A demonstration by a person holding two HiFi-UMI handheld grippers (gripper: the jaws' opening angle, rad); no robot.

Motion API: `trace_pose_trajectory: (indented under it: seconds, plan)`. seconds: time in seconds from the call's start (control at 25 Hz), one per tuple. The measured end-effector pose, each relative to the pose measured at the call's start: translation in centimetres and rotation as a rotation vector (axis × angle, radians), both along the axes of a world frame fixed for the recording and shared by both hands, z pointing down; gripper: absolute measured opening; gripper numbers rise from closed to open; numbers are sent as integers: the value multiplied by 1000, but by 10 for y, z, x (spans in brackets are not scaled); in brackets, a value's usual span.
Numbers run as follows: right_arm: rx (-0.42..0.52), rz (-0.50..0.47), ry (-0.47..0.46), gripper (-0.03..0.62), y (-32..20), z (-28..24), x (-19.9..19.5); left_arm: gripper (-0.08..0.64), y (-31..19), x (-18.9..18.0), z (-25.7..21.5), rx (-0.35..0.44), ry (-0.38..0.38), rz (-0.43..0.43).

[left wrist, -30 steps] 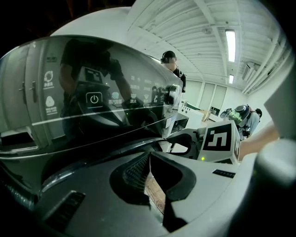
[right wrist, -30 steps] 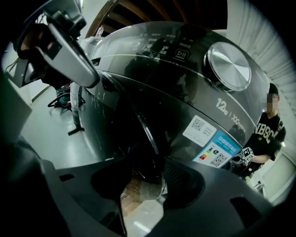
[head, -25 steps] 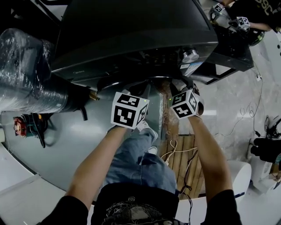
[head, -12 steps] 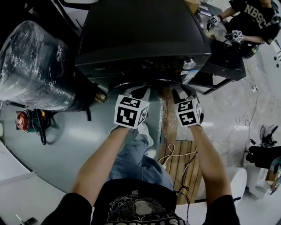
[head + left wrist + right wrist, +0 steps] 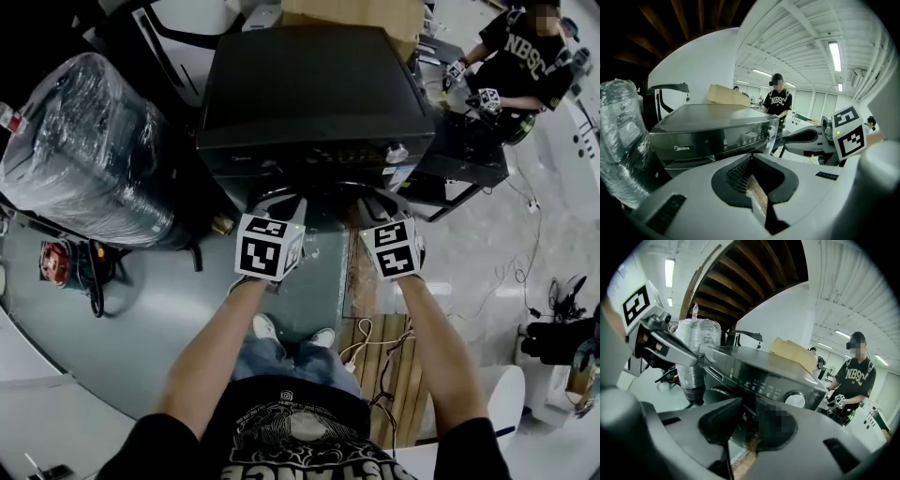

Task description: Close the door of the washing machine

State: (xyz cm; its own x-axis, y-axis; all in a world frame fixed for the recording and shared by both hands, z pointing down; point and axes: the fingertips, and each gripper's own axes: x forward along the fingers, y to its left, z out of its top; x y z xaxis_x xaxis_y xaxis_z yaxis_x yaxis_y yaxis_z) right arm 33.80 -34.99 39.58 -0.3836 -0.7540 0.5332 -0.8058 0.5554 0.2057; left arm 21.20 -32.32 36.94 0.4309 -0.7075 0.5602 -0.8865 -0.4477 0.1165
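Note:
A dark front-loading washing machine [image 5: 309,84] stands ahead, and its round door [image 5: 323,199] seems to lie flat against the front. Both grippers hover just before that door, touching nothing. My left gripper [image 5: 286,202] shows only a narrow slit between its pads, with nothing in it. In the left gripper view the same left gripper [image 5: 757,187] points at the control panel [image 5: 722,140]. My right gripper [image 5: 380,202] is closing, and nothing is between its jaws. In the right gripper view my right gripper [image 5: 743,427] frames the door [image 5: 710,393] and the knob [image 5: 796,399].
A big plastic-wrapped bundle [image 5: 84,150] stands left of the machine, with a red tool [image 5: 52,262] on the floor. A cardboard box [image 5: 347,14] rests on top. To the right are a dark table [image 5: 469,150] and another person [image 5: 516,66]; a wooden pallet with cables [image 5: 384,347] lies near my feet.
Both grippers have risen and drawn slightly back from the door. The wearer has straightened up, so the machine sits farther away and more of its top shows.

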Motion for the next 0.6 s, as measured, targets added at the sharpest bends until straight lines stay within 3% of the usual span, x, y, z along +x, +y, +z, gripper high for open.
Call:
trace_pose_trajectory:
  seconds: [0.28,0.6]
  plan:
    - [72,11,-70,81,13,-65,-45,29,10,-59,-47,51,-12,-40]
    - [117,58,-130,69,35,-118,-113,29,20,-123,-90,125,-27,10]
